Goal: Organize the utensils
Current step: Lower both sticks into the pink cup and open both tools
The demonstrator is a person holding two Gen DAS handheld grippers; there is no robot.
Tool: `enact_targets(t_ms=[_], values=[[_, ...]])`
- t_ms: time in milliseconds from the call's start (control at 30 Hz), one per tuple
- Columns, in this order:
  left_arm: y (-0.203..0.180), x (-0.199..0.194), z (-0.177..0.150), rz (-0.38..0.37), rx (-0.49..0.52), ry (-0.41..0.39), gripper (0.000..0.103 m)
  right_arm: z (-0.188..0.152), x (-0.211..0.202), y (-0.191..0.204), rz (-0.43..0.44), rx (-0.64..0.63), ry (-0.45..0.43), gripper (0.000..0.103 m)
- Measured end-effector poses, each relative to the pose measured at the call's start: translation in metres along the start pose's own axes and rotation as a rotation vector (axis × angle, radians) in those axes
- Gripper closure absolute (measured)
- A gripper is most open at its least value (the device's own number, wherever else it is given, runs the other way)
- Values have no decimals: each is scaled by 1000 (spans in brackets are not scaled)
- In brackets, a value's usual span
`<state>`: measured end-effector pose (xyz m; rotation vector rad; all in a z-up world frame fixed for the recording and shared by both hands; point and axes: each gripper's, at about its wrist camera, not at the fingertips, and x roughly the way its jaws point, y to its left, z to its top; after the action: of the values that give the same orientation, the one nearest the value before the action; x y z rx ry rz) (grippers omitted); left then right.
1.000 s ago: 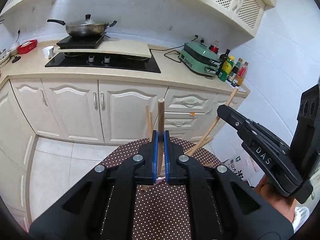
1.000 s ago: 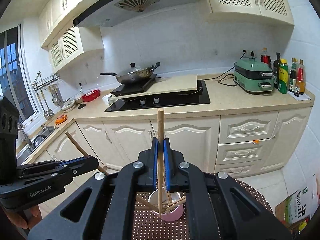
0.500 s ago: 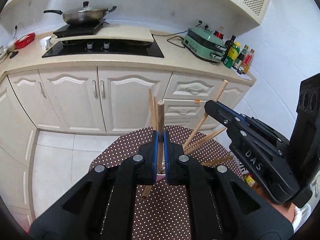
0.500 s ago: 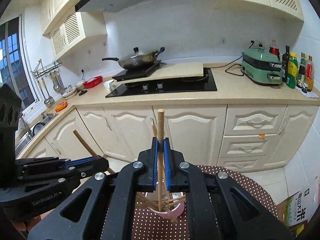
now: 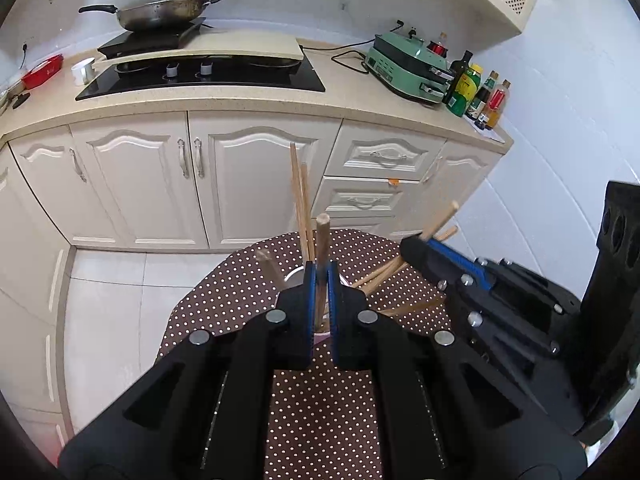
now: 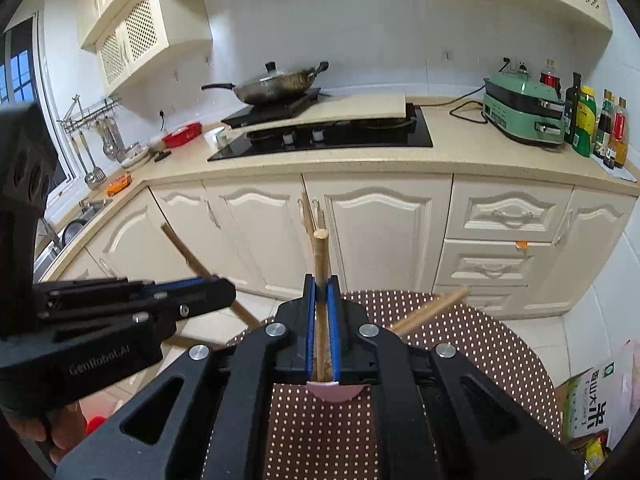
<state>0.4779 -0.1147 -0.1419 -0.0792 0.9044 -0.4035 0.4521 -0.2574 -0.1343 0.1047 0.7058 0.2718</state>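
Observation:
My left gripper (image 5: 320, 276) is shut on an upright wooden chopstick (image 5: 322, 236) just above a pink cup (image 5: 295, 277), which holds several more chopsticks (image 5: 299, 200). The cup stands on a round table with a brown polka-dot cloth (image 5: 320, 408). At the right of that view my right gripper (image 5: 426, 245) grips another chopstick (image 5: 442, 216). In the right wrist view my right gripper (image 6: 321, 284) is shut on its chopstick (image 6: 321, 252) over the pink cup (image 6: 334, 393). My left gripper (image 6: 218, 286) comes in from the left there, with its chopstick (image 6: 186, 254) slanting through it.
Cream cabinets (image 5: 240, 184) and a counter with a black hob (image 5: 200, 80), a wok (image 5: 160, 12), a green appliance (image 5: 408, 68) and bottles (image 5: 476, 96) stand behind the table. A cardboard box (image 6: 592, 400) sits on the floor at right. A hand (image 6: 60, 436) holds the left gripper.
Both grippers have sunk toward the cup and tipped further down, each still gripping its chopstick. The cup and its chopsticks now sit closer under the fingertips.

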Motion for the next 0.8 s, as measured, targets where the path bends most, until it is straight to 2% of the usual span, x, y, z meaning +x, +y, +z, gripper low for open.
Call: enact_targets(t_ms=[400, 533, 600, 633, 667, 700, 800], values=[[-4, -7, -8, -16, 6, 32, 96, -23, 2, 0, -8, 50, 68, 95], [-4, -16, -12, -14, 6, 25, 96, -25, -9, 2, -19, 65, 50, 85], [-3, -21, -15, -10, 7, 20, 91, -26, -17, 5, -24, 67, 34, 81], [-3, -24, -16, -4, 7, 13, 80, -26, -20, 5, -24, 66, 28, 80], [-3, -27, -17, -3, 8, 7, 62, -27, -24, 7, -27, 65, 22, 79], [-3, -33, -20, -2, 8, -11, 53, -27, -29, 9, -30, 64, 13, 78], [-4, -49, -22, -2, 12, -44, 51, -29, -42, 14, -37, 69, -8, 76]])
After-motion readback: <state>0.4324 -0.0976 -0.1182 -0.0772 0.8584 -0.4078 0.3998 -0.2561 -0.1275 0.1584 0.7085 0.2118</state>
